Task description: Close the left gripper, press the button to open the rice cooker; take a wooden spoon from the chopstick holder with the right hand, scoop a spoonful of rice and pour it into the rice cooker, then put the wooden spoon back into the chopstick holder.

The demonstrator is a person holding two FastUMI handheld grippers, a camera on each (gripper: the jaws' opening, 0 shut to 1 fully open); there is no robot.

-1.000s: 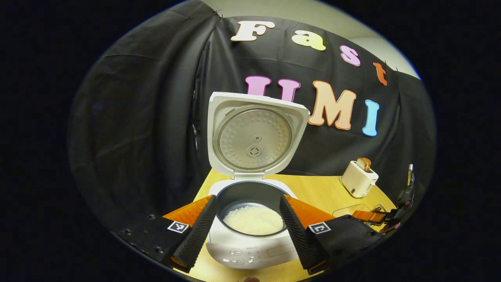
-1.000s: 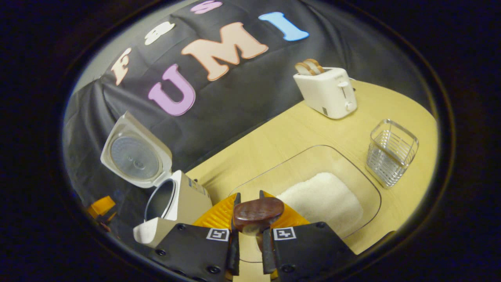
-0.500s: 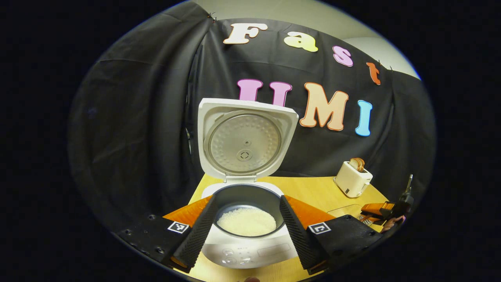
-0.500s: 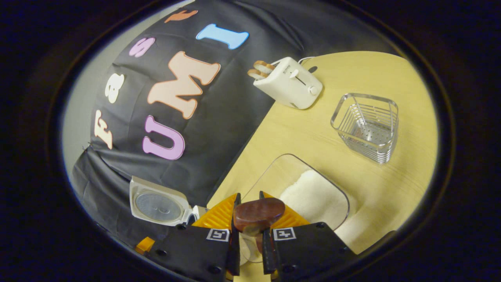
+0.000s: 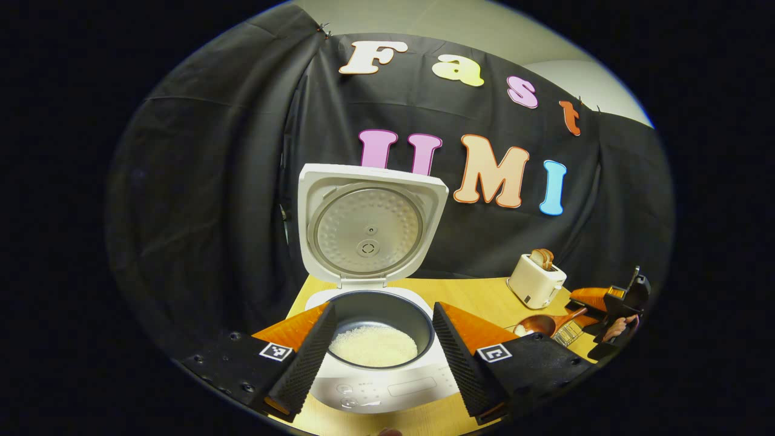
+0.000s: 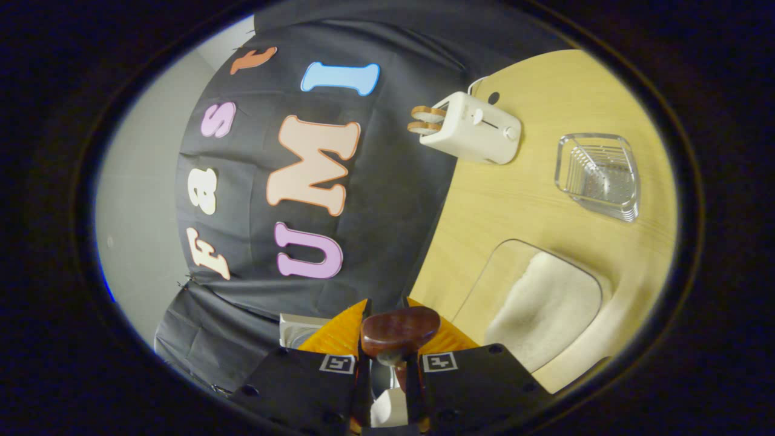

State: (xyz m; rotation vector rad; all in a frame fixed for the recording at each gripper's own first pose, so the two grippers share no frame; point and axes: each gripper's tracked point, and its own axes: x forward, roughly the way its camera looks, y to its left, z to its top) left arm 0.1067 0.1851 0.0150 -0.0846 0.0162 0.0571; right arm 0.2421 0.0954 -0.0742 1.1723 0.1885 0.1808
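Note:
The white rice cooker stands open, its lid upright and white rice in the dark pot. My left gripper hangs open in front of it, the fingers framing the pot without touching it. At the far right of that view the right gripper, held by a hand, carries the wooden spoon low over the table. In the right gripper view my right gripper is shut on the spoon's handle, and the view is rolled sideways. The wire chopstick holder stands with nothing in it.
A glass dish holding a heap of rice lies on the wooden table by the right gripper. A white toaster with bread stands at the back, also seen as the toaster. Black cloth walls the back.
The right gripper has rolled further onto its side with the spoon, and the spoon's bowl has come into the left gripper view. The left gripper has drifted slightly; the cooker sits lower and to the left.

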